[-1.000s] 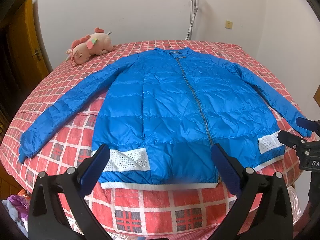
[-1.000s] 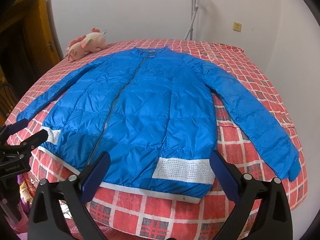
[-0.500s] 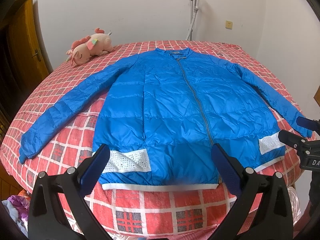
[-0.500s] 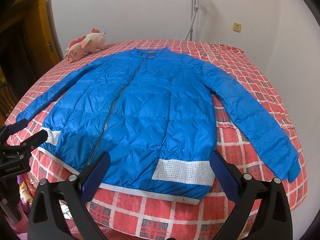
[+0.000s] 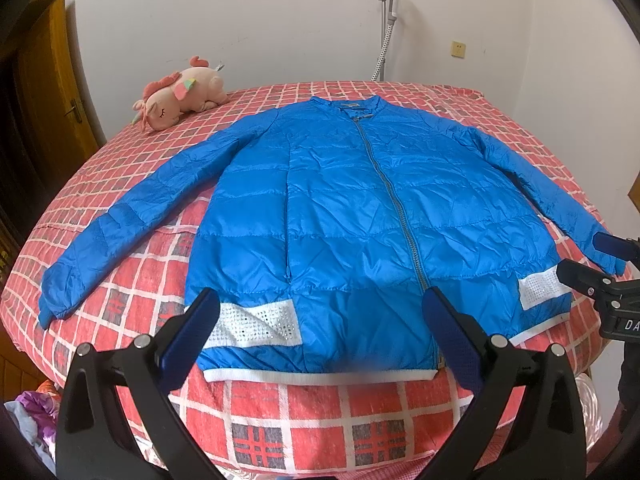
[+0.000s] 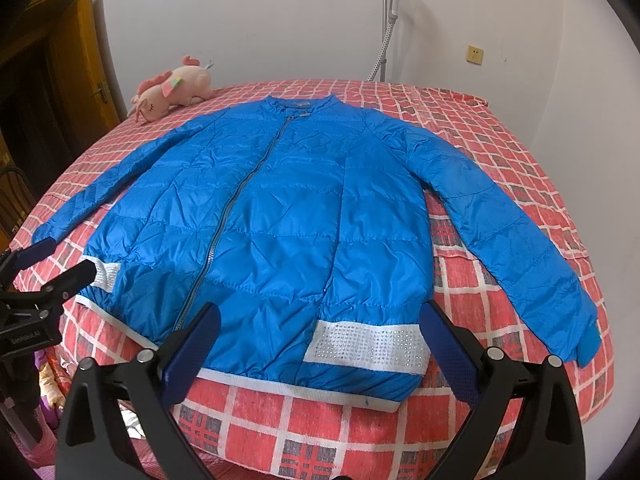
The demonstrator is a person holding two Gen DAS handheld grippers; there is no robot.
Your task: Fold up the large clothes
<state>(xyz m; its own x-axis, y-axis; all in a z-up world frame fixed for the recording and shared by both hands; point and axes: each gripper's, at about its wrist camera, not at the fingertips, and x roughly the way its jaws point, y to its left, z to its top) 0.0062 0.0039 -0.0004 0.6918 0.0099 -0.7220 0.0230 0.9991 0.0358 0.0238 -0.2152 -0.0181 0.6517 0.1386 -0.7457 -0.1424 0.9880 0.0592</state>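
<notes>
Jacket: we see a blue quilted jacket [image 5: 360,220] lying flat and face up on the bed, zipped closed, collar toward the far wall and hem toward us.
Sleeves: both are spread outward and angled down toward the near side; our left sleeve [image 5: 132,220] ends near the bed's left edge, our right sleeve [image 6: 512,240] ends near the right edge.
Trim: a white dotted band [image 5: 256,326] sits on each side of the front just above a white ribbed hem [image 5: 320,378].
Zipper: a grey zipper [image 5: 394,208] runs straight from collar to hem.
Bed: the bed [image 5: 328,424] is covered in a red cloth with a white grid and grey plaid squares.
Left tool: our left tool [image 5: 320,328] hovers over the hem near the jacket's left half, fingers spread wide apart, gripping nothing.
Right tool: our right tool [image 6: 320,336] hovers over the hem near the jacket's right half, fingers likewise spread wide, gripping nothing.
Cross view: each tool appears at the edge of the other's camera, just beside a sleeve cuff, not touching the fabric as far as we can tell.
Toy: a pink plush unicorn [image 5: 180,96] lies on the far left corner of the bed, well apart from the jacket.
Background: a white garment steamer [image 5: 386,24] stands against the far wall, a wall socket [image 5: 458,49] to its right, and a wooden door [image 5: 44,92] on the left.
</notes>
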